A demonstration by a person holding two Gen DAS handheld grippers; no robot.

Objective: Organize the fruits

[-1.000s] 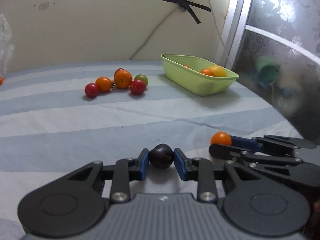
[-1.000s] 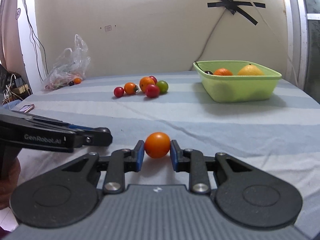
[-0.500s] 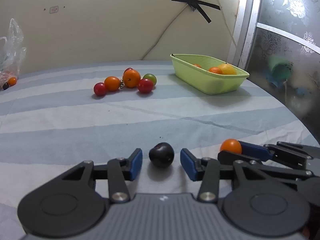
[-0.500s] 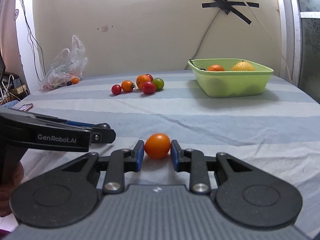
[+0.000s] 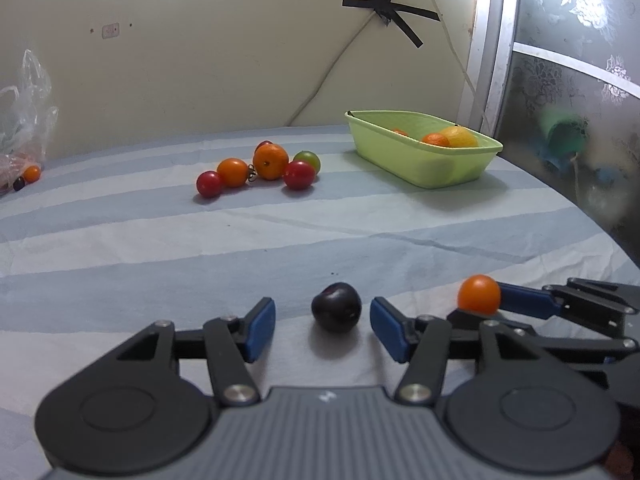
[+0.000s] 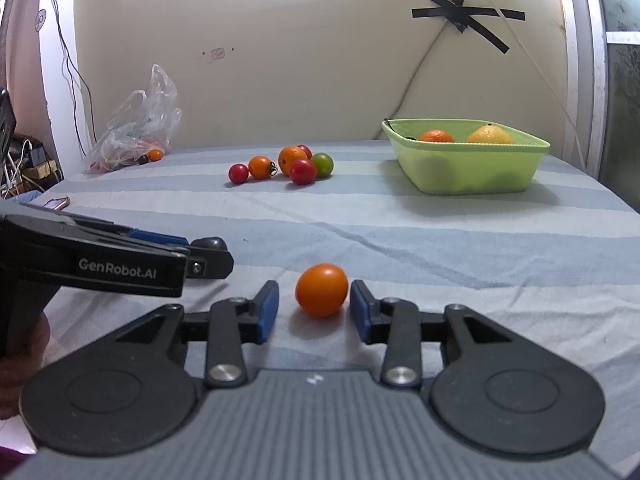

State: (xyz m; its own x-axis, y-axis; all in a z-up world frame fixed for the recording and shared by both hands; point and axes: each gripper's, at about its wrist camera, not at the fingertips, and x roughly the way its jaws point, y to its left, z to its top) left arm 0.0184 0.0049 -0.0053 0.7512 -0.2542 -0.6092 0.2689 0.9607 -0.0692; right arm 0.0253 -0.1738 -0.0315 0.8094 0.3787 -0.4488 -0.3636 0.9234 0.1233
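Left gripper (image 5: pixel 322 326): we see its jaws opening, a dark plum (image 5: pixel 336 307) lying on the striped sheet (image 5: pixel 280 240) between the blue pads, clear gaps on both sides. Right gripper (image 6: pixel 314 312): jaws opening too, narrower, an orange tomato (image 6: pixel 321 289) on the sheet between the pads, not pressed. Mid-frame, a cluster of 6 fruits (image 6: pixel 286 164). Upper right, the green basket (image 6: pixel 472 172) holds an orange (image 6: pixel 437 135) and a yellow fruit (image 6: pixel 490 135). Plastic bag (image 6: pixel 136 136) at upper left.
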